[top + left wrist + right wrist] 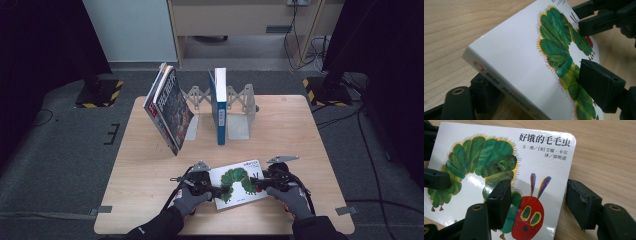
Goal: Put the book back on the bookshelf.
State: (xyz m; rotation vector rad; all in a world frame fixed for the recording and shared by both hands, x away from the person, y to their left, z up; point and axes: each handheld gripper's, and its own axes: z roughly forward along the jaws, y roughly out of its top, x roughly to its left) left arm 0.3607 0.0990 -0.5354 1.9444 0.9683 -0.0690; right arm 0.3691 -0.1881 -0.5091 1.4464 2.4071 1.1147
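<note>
Left hand-held gripper (pixel 216 190): jaws clamped across spine edge of white board book with green caterpillar cover (pixel 239 183). Right hand-held gripper (pixel 259 182): jaws straddling opposite edge, grip uncertain. Book at near edge of light wooden surface (pixel 145 165); upright books in metal bookends (pixel 240 107) behind.

A picture book (pixel 239 183) lies low centre on the table (pixel 150 165), between two grippers. Upper centre, a rack (pixel 240 107) holds an upright book (pixel 219 105); another book (pixel 169 107) leans at its left.
</note>
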